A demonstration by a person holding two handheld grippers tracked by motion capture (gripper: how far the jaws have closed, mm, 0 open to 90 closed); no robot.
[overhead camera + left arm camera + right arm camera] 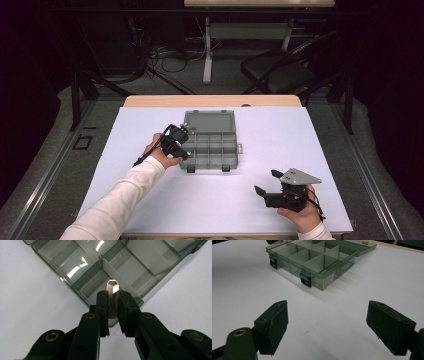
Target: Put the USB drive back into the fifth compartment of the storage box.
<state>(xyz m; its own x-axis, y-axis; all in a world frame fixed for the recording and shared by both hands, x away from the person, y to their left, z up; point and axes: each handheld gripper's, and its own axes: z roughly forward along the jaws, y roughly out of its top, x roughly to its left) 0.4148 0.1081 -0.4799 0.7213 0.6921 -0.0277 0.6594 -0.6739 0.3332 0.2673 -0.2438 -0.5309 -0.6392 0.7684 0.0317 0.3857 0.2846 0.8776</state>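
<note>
**Small metal clip held over the open box**

The left hand-held gripper (181,143) is clenched on a small, thin metal clip (112,290), and it hangs over the near left corner of the open box (212,145) on the table (280,150). In the left gripper view the clip stands upright between the pads, its bent, shiny tip poking out above them and over one of the corner compartments of the box.

The clip looks light and stiff, a bit of folded sheet metal, and its polished faces are probably slippery. The pads take it by its flat sides, low down, which seems the sound place: gripped by the thin edges it would likely twist or squirt out. A light squeeze should be enough. Let go from here, I'd expect it to drop into the compartment below, perhaps with a small bounce off the hard plastic.

The box itself is clear grey plastic with thin dividers (320,261), rigid but light, so a nudge could slide it.

The right hand-held gripper (270,184) sits well to the near right of the box, released, jaws wide apart, holding nothing.
</note>
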